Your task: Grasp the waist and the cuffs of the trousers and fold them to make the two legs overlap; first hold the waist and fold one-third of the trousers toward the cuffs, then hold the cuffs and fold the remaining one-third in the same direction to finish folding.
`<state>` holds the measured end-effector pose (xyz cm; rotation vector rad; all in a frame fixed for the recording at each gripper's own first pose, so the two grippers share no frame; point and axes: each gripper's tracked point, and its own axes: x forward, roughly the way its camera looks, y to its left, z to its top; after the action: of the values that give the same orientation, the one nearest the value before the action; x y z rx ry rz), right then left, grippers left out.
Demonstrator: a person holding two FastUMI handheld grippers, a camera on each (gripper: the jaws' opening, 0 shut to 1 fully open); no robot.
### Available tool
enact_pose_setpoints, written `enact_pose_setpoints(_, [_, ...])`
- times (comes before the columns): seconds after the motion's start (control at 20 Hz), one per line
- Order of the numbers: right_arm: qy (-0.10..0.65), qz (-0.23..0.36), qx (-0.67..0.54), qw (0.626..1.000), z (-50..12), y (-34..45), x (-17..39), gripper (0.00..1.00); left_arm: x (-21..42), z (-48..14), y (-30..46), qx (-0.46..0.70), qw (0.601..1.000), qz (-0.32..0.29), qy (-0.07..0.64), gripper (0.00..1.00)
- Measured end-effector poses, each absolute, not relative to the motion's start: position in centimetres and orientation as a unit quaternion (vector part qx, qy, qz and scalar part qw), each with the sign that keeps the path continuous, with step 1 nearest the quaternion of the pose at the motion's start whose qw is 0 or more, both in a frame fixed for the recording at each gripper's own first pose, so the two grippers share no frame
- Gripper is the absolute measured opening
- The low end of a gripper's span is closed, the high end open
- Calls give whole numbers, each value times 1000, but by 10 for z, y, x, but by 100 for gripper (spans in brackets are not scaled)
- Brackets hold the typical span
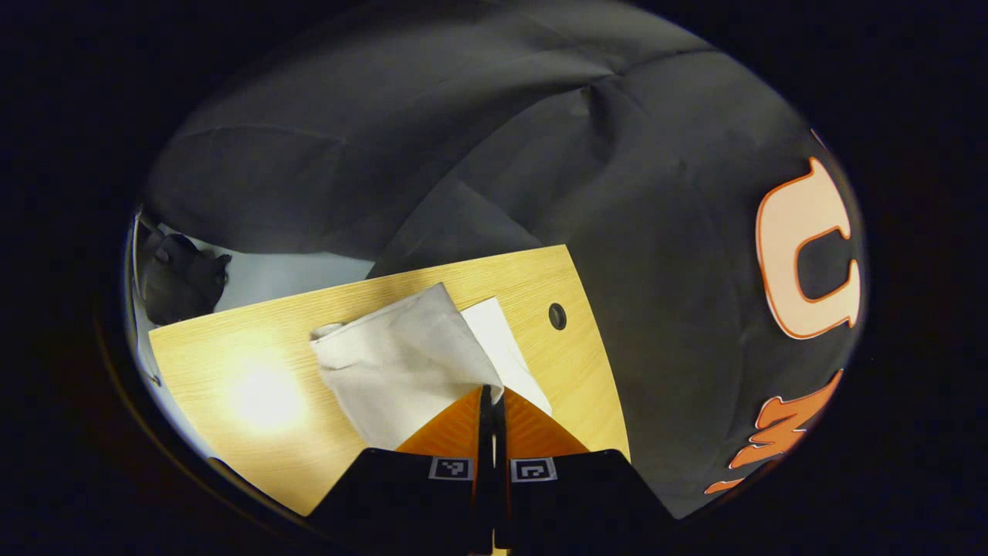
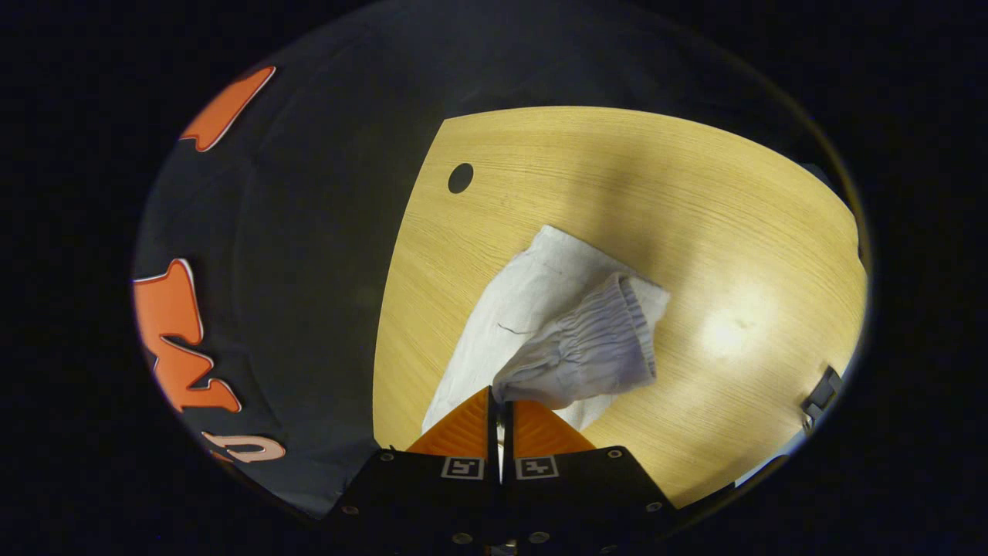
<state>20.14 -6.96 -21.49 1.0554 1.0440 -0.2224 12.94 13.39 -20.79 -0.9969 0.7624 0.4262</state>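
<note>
1. Trousers [image 1: 401, 371], pale grey-white, sit in the lower middle of the left gripper view, partly lifted off the wooden table [image 1: 255, 386], with a lighter layer showing at their right edge.
2. In the right gripper view the trousers [image 2: 540, 309] lie at the centre of the frame; the gathered, ribbed waist [image 2: 610, 340] is raised and folded over the flatter cloth beneath, which rests on the table [image 2: 617, 177].
3. Left gripper [image 1: 492, 398] shows at the bottom centre of its view; its two fingers are pressed together on an edge of the trousers, and the cloth fans up and to the left from the tips.
4. Right gripper [image 2: 500, 401] shows at the bottom centre of its view; its fingers are likewise clamped on the cloth just below the waist, and the fabric spreads up and to the right from the tips.
5. A round hole [image 1: 557, 316] in the tabletop lies right of the trousers in the left gripper view, and upper left of them in the right gripper view [image 2: 461, 177].
6. A bright patch of reflected light [image 1: 262, 398] lies on the wood left of the trousers in the left gripper view.
7. A dark bundle [image 1: 181, 278] sits at the far left of that view, beyond the table's edge; I cannot tell what it is.
8. Black cloth wall [image 1: 463, 154] rises behind the table.
</note>
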Motion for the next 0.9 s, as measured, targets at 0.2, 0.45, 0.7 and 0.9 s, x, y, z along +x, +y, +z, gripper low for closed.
enact_pose_setpoints(0.2, [492,-129,475,718,-248,-60,255,1,185,-259,127,-426,782,190,414,4])
enact_pose_setpoints(0.45, [492,-145,465,721,-260,-57,278,8,226,-300,123,-377,782,177,464,4])
enact_pose_setpoints(0.7, [453,-122,480,741,-234,-49,289,78,260,-293,125,-330,823,143,440,86])
enact_pose_setpoints(0.9, [431,-105,437,783,-209,-58,267,98,271,-251,130,-273,868,121,397,100])
